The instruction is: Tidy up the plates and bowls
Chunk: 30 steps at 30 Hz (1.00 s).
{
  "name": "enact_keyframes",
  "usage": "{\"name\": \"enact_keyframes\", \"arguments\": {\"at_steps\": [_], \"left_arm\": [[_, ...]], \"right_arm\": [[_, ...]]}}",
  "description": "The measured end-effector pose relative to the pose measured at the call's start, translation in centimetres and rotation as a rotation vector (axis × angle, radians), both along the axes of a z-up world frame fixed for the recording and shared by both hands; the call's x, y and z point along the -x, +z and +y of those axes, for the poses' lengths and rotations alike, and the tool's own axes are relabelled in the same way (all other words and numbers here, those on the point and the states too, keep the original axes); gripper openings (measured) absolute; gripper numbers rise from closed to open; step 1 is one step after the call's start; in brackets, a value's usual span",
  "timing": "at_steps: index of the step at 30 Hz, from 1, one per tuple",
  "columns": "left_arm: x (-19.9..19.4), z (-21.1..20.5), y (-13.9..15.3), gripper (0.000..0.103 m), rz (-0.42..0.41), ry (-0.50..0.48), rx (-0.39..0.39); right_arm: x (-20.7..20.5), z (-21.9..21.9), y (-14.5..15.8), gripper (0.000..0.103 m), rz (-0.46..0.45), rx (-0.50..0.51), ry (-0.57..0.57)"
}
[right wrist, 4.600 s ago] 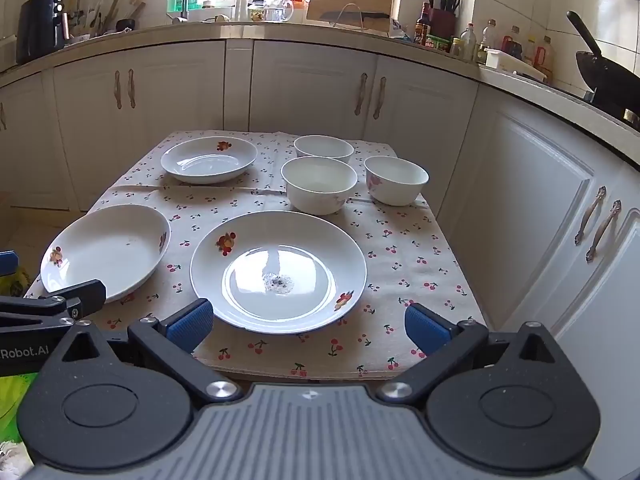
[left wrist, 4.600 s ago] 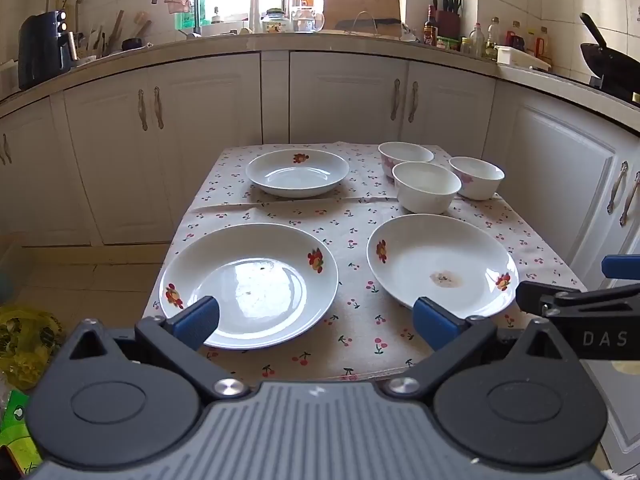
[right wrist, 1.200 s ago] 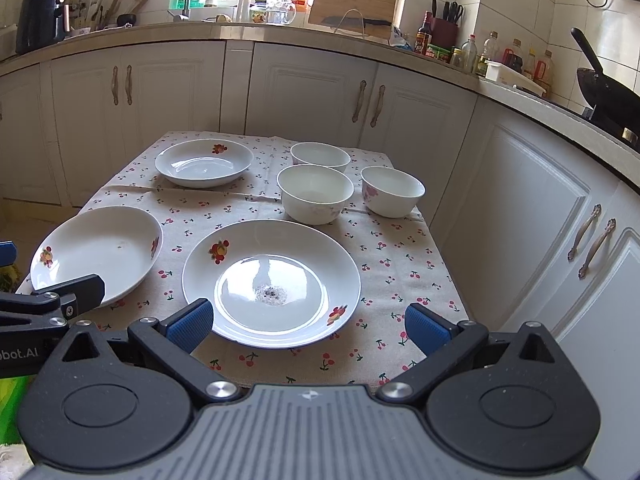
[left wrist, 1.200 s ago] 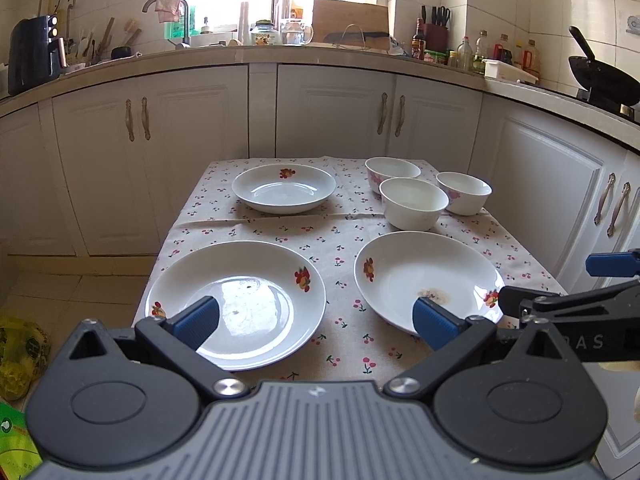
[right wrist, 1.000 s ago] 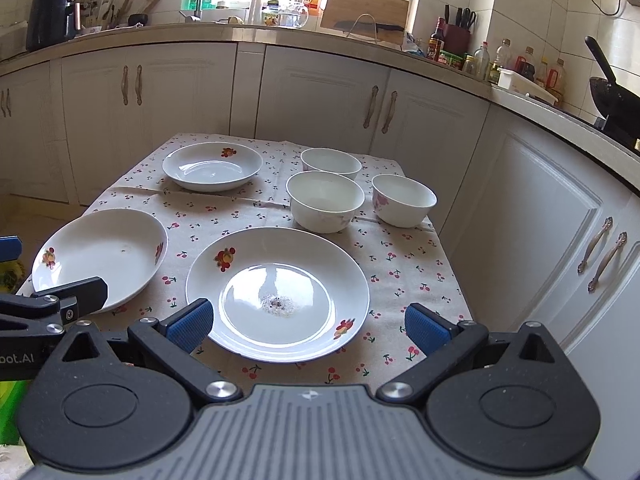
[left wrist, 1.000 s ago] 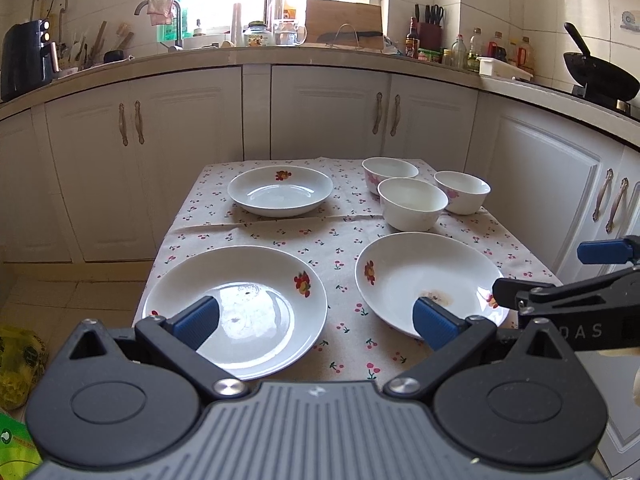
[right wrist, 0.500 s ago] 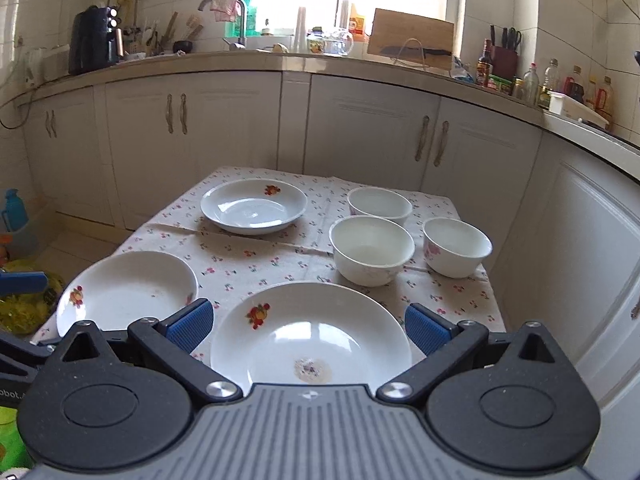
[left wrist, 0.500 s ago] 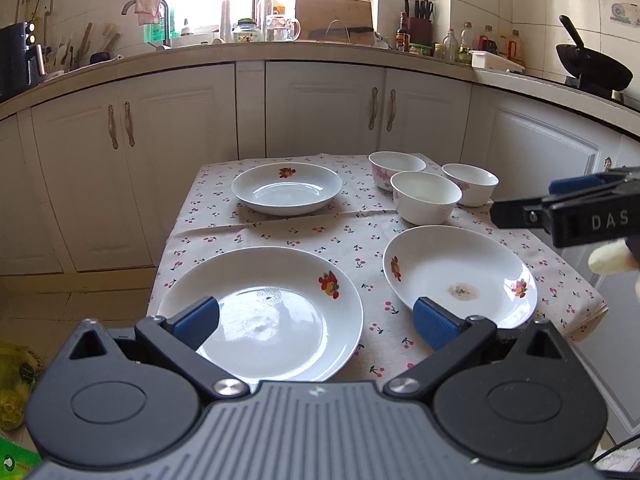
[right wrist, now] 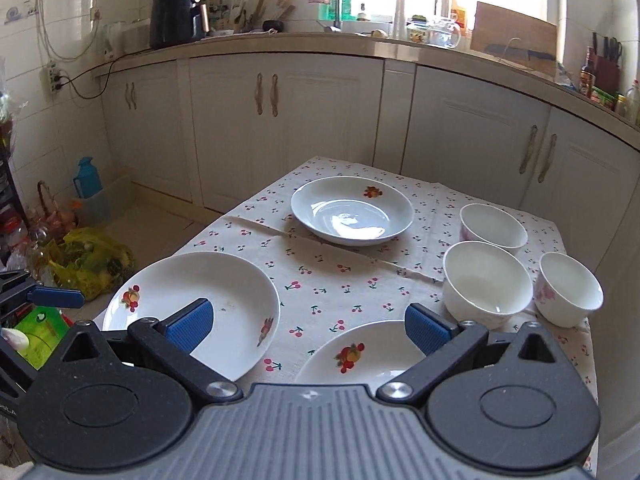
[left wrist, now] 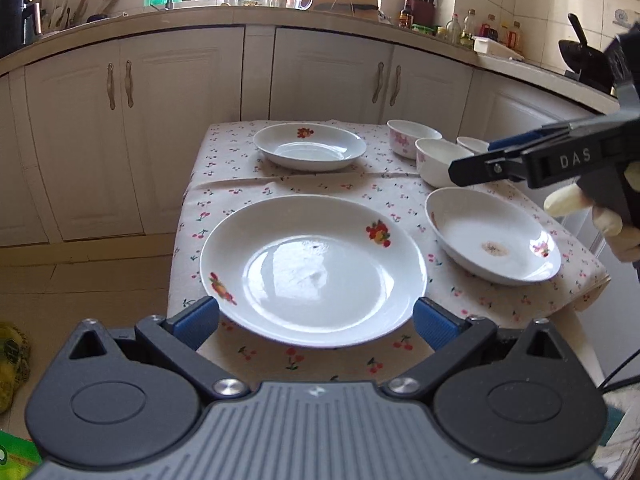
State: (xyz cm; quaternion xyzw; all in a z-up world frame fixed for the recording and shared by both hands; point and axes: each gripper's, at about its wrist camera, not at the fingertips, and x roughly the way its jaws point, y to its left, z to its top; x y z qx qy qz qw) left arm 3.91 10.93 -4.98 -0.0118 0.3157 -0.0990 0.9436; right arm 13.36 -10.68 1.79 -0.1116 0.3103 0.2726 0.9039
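Left gripper is spread wide around the big white floral plate, lower centre on the worktop. Right gripper is spread and empty. I'd pinch the near rim squarely, then lift level.

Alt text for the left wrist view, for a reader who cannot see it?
Open left tongs flank the near rim of a large flowered plate on a cherry-print tablecloth. The right tongs hover over a second plate; bowls sit behind.

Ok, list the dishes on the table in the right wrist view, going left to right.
Near-left plate → far plate → near plate with fruit print → middle bowl → rightmost bowl.
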Motion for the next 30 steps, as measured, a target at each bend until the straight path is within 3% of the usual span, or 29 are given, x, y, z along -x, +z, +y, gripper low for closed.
{"name": "enact_keyframes", "arguments": {"at_steps": [4,10,20,30], "left_arm": [[-0.3,1.1,-1.4,0.102,0.024,-0.024,0.014],[-0.8,1.9,-2.7,0.102,0.029,-0.066,-0.03],[-2.7,2.6,-3.2,0.102,0.052,-0.186,-0.045],[-3.8,2.3,-3.5,0.102,0.06,-0.268,-0.06]], "right_arm": [[-1.2,2.2,-1.2,0.103,0.049,0.032,0.059],[-3.0,4.7,-3.1,0.103,0.136,0.057,0.145],[-6.6,6.1,-4.9,0.103,0.248,0.039,0.188],[-9.8,7.0,-6.7,0.08,0.367,0.032,0.217]]}}
